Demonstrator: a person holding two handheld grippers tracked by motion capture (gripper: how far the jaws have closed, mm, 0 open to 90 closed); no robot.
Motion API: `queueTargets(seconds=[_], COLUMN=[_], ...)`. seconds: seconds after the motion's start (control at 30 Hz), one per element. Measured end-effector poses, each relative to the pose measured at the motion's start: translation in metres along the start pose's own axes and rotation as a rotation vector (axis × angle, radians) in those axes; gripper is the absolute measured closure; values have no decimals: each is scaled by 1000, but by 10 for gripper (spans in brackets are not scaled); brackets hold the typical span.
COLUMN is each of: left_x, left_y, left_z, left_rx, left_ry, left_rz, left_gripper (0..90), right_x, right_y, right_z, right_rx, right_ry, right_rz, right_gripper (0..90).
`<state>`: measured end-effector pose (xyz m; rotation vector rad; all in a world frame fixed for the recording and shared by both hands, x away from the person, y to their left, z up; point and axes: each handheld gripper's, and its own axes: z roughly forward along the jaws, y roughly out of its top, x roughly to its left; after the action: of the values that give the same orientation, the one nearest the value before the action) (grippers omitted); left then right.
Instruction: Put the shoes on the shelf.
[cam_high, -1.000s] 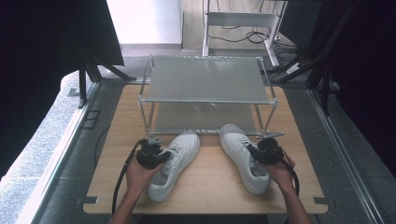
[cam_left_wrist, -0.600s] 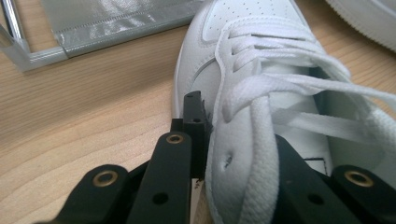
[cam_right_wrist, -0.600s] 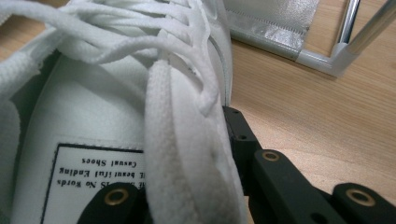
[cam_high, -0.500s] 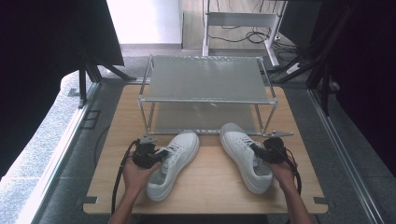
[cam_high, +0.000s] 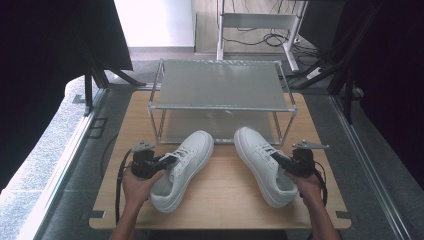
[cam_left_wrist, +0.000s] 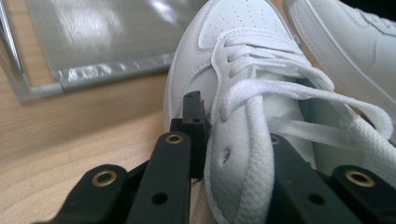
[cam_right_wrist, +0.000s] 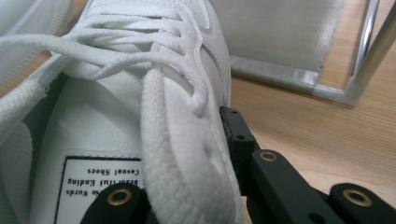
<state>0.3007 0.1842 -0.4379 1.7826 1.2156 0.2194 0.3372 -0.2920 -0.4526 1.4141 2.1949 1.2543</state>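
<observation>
Two white sneakers gripped at wooden bench (cam_high: 220, 200), in front of two-tier metal shoe rack (cam_high: 222, 95). Left sneaker (cam_high: 182, 167) clamped at outer collar wall by jaws of left gripper (cam_high: 167, 161), which have just been closing; dent pressed into leather seen in left gripper view. Right sneaker (cam_high: 262, 165) clamped at its outer side wall by jaws of right gripper (cam_high: 280, 159), likewise just closed in. Toes pointed toward rack's lower shelf, heels toward person. Sneakers set apart, angled outward at heels.
</observation>
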Motion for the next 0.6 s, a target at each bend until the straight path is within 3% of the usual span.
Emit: queueTargets(seconds=[0.17, 0.6], left_x=[0, -1], left_y=[2, 7], left_z=[-10, -27], left_rx=[-53, -144], left_ry=[-36, -102], left_rz=[-18, -41], left_gripper=[812, 812], right_x=[1, 1], right_y=[-1, -2], right_z=[-12, -24], right_rx=[-55, -132], right_ry=[36, 87], right_rz=[37, 93], right_gripper=[863, 864])
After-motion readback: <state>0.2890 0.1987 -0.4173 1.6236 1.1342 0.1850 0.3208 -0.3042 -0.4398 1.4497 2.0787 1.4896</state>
